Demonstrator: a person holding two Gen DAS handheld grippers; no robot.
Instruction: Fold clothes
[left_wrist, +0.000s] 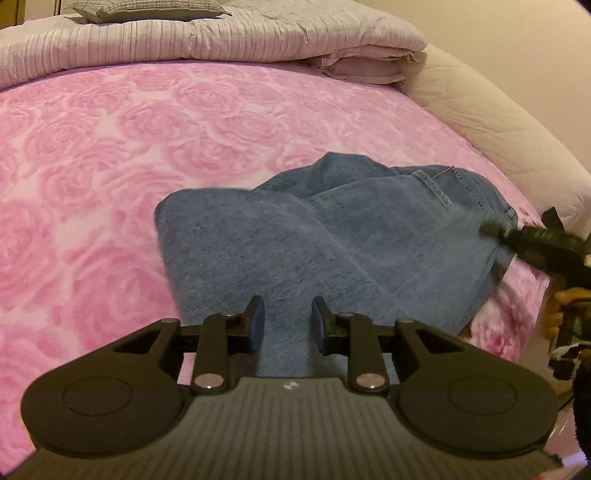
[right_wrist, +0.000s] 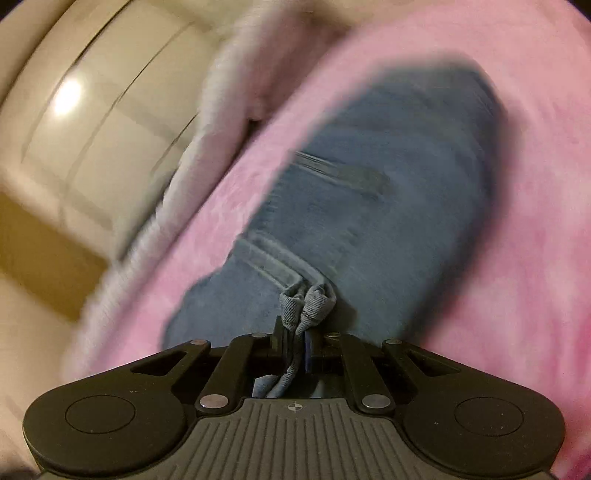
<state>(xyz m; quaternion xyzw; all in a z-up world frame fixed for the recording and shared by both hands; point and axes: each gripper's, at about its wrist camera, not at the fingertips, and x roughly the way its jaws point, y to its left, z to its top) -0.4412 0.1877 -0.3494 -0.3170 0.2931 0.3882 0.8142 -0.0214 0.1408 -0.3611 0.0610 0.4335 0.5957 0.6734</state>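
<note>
Right tongs are clamped together on a bunched fold of denim at the edge of the jeans; a pinch of cloth sticks up between the pads and a strip runs back through them toward the body. In the left wrist view the right tongs show as a blurred black shape at the jeans' right edge, w/ part of a hand behind.

Left tongs stand apart, blue pads either side of a gap, hovering over the near end of the jeans; whether they touch the cloth can't be told.

Jeans lie rumpled on the bed, on a pink rose-print blanket, a pocket seam facing up toward the far right. Beyond: a folded lilac quilt w/ a grey pillow on top. Right view is heavily motion-blurred.
</note>
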